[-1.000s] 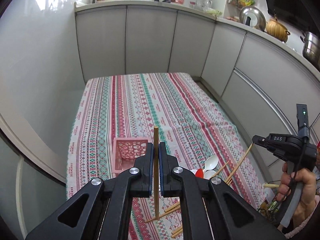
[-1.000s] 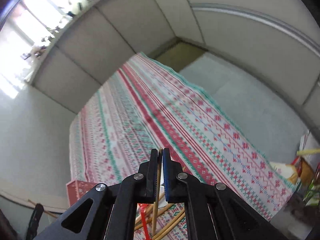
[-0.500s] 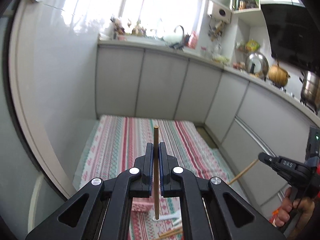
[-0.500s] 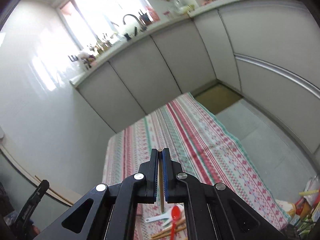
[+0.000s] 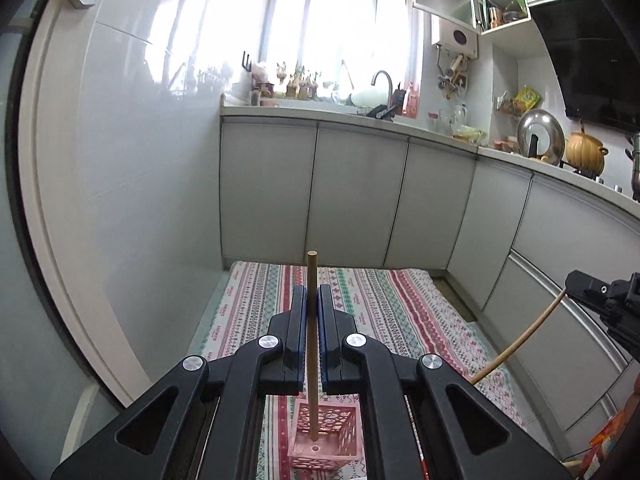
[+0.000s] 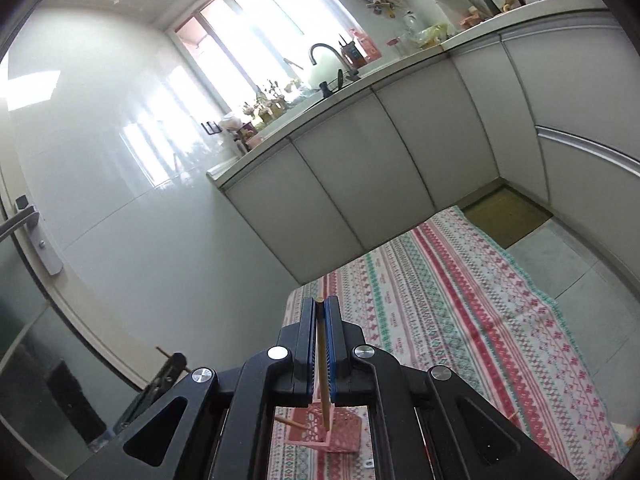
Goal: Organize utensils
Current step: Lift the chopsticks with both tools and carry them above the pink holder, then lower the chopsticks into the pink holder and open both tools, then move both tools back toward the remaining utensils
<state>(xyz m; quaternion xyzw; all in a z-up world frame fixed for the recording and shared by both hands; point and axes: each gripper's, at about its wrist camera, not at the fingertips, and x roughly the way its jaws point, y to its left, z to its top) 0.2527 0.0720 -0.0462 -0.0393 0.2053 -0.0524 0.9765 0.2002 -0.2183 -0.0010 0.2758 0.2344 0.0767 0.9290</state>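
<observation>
Nearest the left wrist camera, the left gripper (image 5: 312, 332) is clamped on a wooden chopstick (image 5: 312, 344), held upright with its lower tip hanging over the open top of the pink lattice basket (image 5: 326, 438) that stands on the patterned cloth (image 5: 384, 312). In the right wrist view the right gripper (image 6: 320, 344) is likewise closed on a second chopstick (image 6: 322, 364), its tip low over the same pink basket (image 6: 340, 430); the other stick's end pokes in from the left just beside it. From the left camera that second stick shows as a long slanted rod (image 5: 516, 344) at the right edge, running up to the black tool body.

Judged from these views, the sorting is at an early-to-middle point: two chopsticks are lifted and lined up above the basket but neither is released, and the basket's floor looks bare where it can be seen. What else lies on the cloth is hidden behind the grippers, so the amount left cannot be told. Beyond the cloth run grey cabinet doors (image 5: 360, 192) and a counter with a tap (image 5: 382, 84) under a bright window
</observation>
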